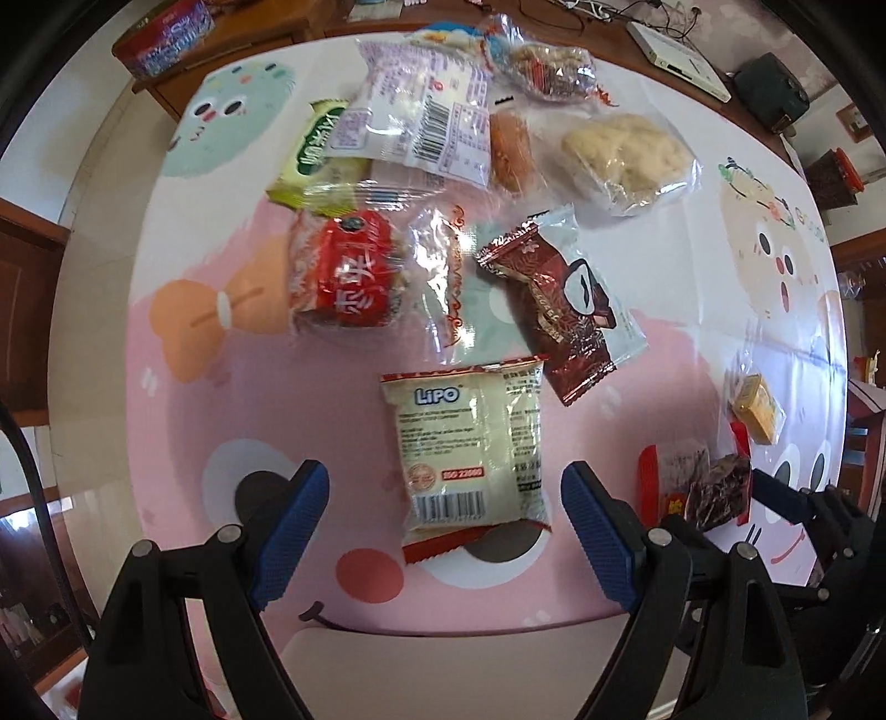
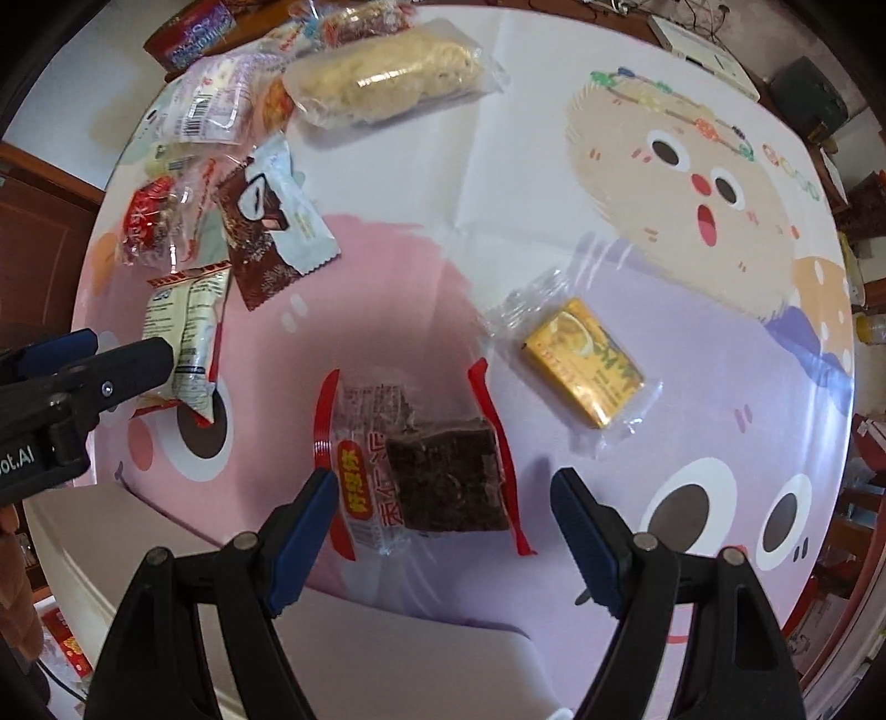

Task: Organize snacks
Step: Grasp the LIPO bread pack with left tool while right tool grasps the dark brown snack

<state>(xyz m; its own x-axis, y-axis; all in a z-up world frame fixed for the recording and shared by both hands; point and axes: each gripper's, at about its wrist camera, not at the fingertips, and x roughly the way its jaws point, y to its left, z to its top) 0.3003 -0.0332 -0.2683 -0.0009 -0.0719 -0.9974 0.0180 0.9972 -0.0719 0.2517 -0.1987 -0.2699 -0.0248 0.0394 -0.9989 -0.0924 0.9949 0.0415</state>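
My left gripper hangs open above a cream Lipo biscuit packet, which lies flat between the blue pads without touching them. Beyond it lie a dark brown chocolate packet, a red packet and a heap of clear-wrapped snacks. My right gripper is open over a clear packet holding a dark brown cake with red edges. A yellow boxed snack in clear wrap rests to its right. The left gripper shows at the right wrist view's left edge, over the Lipo packet.
A cartoon-printed tablecloth covers the table, with its near edge just below both grippers. A pale crumbly snack bag lies at the back. A red tin and a white device sit beyond the table on wooden furniture.
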